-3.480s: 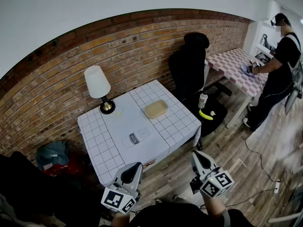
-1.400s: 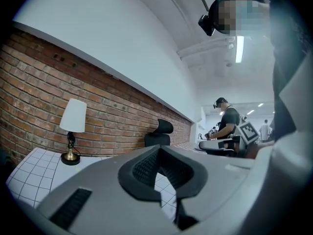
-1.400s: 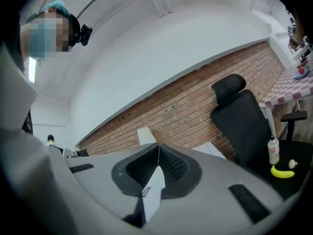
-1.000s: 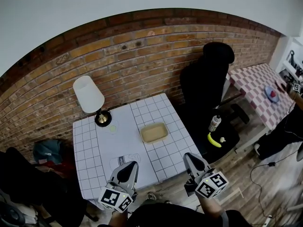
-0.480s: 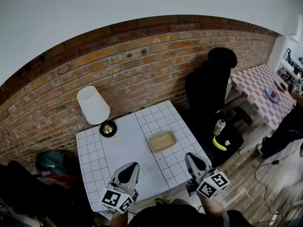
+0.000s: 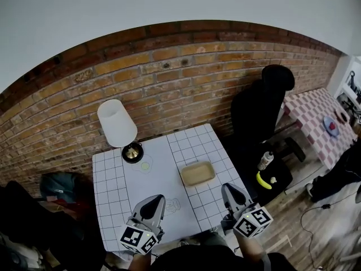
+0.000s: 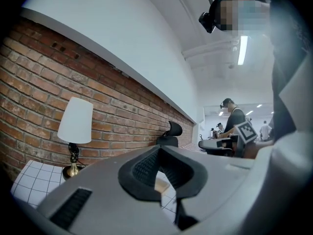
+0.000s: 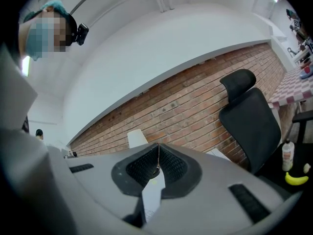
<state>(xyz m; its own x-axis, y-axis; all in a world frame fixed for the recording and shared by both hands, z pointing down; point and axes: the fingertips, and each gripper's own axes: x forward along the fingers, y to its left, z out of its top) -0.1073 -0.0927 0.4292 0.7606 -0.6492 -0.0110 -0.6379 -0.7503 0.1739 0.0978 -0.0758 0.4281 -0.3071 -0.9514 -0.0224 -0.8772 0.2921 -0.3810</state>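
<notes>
The left gripper (image 6: 152, 201) and the right gripper (image 6: 230, 189) both have jaws closed on nothing, with the table (image 6: 155, 176) just below them and the tray (image 6: 198, 173) ahead of them, nearer the right one.

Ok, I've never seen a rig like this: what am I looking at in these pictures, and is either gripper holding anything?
There is no robot arm: a person holds a two-jaw gripper in each hand. The head view comes from a camera on the person's head, looking steeply down; the left gripper shows at its left, the right gripper at its right. The other two pictures come from a camera on each gripper, looking along its jaws. Both pairs of jaws are together, nothing between them. Ahead stands a table with a checked cloth, bearing a lamp and a shallow tan tray. Beside it a black chair carries a bottle and a banana.
</notes>
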